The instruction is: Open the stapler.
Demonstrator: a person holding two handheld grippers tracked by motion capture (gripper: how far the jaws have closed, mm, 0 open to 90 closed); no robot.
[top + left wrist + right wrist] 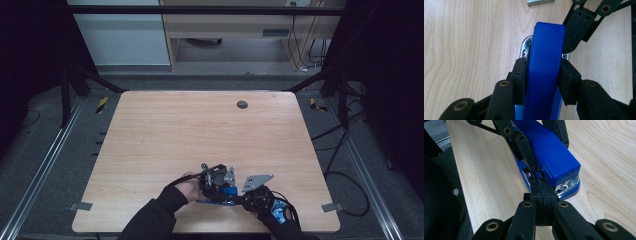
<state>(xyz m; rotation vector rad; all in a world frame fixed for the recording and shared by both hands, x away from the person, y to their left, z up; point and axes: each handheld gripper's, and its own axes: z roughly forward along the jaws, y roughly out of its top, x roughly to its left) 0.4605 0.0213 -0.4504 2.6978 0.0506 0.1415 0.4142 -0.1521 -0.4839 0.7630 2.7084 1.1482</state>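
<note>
gripping the blue stapler (pixel 545 70) on the desk (pixel 165 130).
my left jaws clamp its sides; right jaws pressed together, empty, seemingly at its nose — squeeze evenly, avoid twisting.

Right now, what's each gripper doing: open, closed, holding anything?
Left gripper: closed on the blue stapler, pads on both its sides.
Right gripper: closed, nothing between its pads, tips at the stapler's front end.

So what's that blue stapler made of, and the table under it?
The stapler looks like glossy blue moulded plastic, going by its smooth sheen, with a shiny metal mouth, probably steel. The table shows pale wood grain with a matt finish; whether solid wood or laminate is unclear.
</note>
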